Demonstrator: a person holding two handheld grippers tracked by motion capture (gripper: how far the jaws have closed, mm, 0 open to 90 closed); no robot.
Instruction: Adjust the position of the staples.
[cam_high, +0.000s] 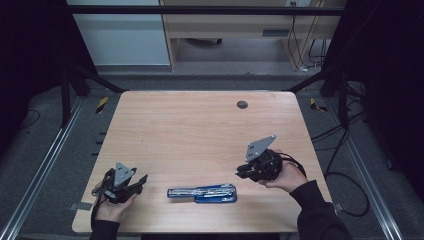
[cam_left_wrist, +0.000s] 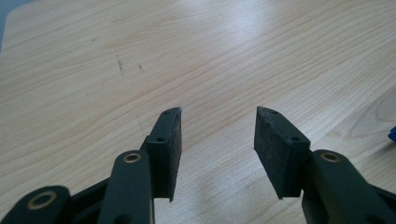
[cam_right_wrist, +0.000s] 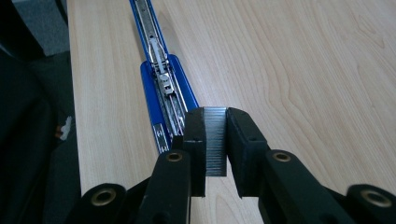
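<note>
A blue stapler (cam_high: 202, 193) lies opened out flat near the table's front edge, its metal staple channel (cam_right_wrist: 163, 84) facing up. My right gripper (cam_high: 239, 173) hovers just right of it, a little above the wood. In the right gripper view its jaws (cam_right_wrist: 215, 116) are shut on a grey strip of staples (cam_right_wrist: 215, 140), held upright between the pads just short of the stapler's near end. My left gripper (cam_high: 142, 180) sits at the front left, pointing toward the stapler. Its jaws (cam_left_wrist: 218, 135) stand open with only bare wood between them.
The wooden table (cam_high: 200, 130) has a dark round cable hole (cam_high: 242, 104) at the back right. A corner of the blue stapler (cam_left_wrist: 392, 134) peeks in at the right edge of the left gripper view. Black frame rails and cables run along the floor beside the table.
</note>
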